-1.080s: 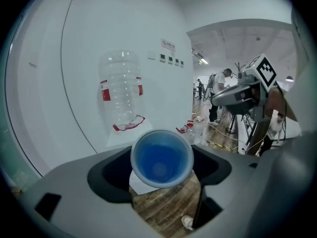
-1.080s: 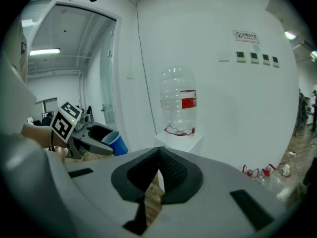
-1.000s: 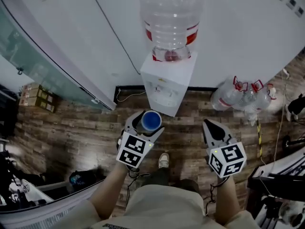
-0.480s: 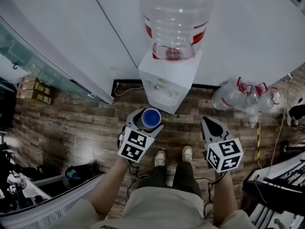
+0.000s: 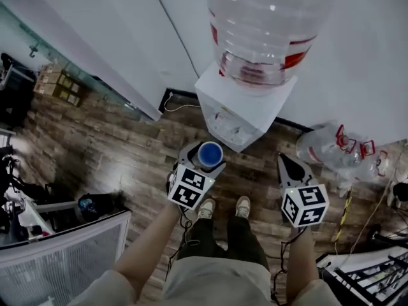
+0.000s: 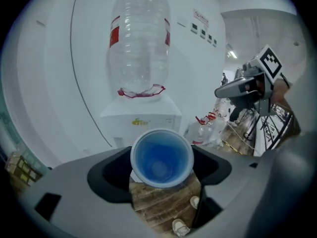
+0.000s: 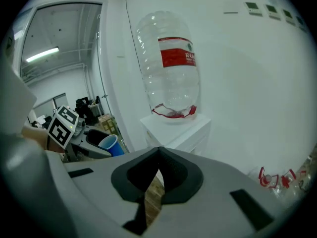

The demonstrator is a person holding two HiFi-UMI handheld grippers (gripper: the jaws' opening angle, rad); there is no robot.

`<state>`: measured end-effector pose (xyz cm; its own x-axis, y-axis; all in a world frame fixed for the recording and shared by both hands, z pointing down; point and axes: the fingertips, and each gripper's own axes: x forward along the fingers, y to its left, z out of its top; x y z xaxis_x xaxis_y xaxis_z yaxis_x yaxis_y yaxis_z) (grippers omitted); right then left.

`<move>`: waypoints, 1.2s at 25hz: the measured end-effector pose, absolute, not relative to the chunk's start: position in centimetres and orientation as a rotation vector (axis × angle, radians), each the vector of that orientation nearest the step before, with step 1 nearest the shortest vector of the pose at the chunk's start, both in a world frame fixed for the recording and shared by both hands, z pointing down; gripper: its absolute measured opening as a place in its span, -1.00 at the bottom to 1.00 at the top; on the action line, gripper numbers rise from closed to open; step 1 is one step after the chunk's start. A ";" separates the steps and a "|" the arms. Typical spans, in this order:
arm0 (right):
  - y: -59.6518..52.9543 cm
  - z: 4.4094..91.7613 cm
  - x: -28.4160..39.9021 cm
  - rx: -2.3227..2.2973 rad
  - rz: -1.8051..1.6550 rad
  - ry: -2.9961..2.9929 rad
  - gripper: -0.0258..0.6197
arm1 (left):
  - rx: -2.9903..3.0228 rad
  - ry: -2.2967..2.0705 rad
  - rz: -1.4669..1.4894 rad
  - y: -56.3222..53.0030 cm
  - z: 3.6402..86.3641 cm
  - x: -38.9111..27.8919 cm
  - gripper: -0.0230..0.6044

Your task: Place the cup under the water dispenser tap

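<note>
A blue cup stands upright between the jaws of my left gripper, which is shut on its sides. From the left gripper view I look down into the cup, and it is empty. The white water dispenser stands against the wall just beyond the cup, with a large clear bottle upside down on top. Its front panel with the taps faces the cup, a short gap away. My right gripper hangs to the right of the dispenser, shut and holding nothing.
Several spare water bottles with red caps lie on the wooden floor right of the dispenser. A cable runs along the wall base to its left. Cardboard boxes sit by a glass partition at far left. The person's shoes are below the grippers.
The person has stepped closer, so the dispenser and bottle look larger. Both grippers have come forward and down towards the dispenser front. The cup stays in the left gripper.
</note>
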<state>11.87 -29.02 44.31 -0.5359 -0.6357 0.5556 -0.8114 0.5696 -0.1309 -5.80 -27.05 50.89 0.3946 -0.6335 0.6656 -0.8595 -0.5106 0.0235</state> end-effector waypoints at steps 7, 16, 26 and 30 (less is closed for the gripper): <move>-33.3 48.4 11.1 1.042 0.460 -2.379 -0.90 | 2.216 -1.348 0.833 -29.9 57.1 -5.0 0.25; -34.7 53.9 9.7 1.019 0.472 -2.405 -0.90 | 2.184 -1.295 0.881 -32.4 66.8 -4.0 0.26; -34.3 61.8 9.3 1.008 0.514 -2.380 -0.90 | 2.174 -1.256 0.887 -35.1 77.0 -3.2 0.26; -34.0 64.3 9.0 1.006 0.530 -2.374 -0.90 | 2.204 -1.236 0.907 -36.5 79.6 -2.4 0.26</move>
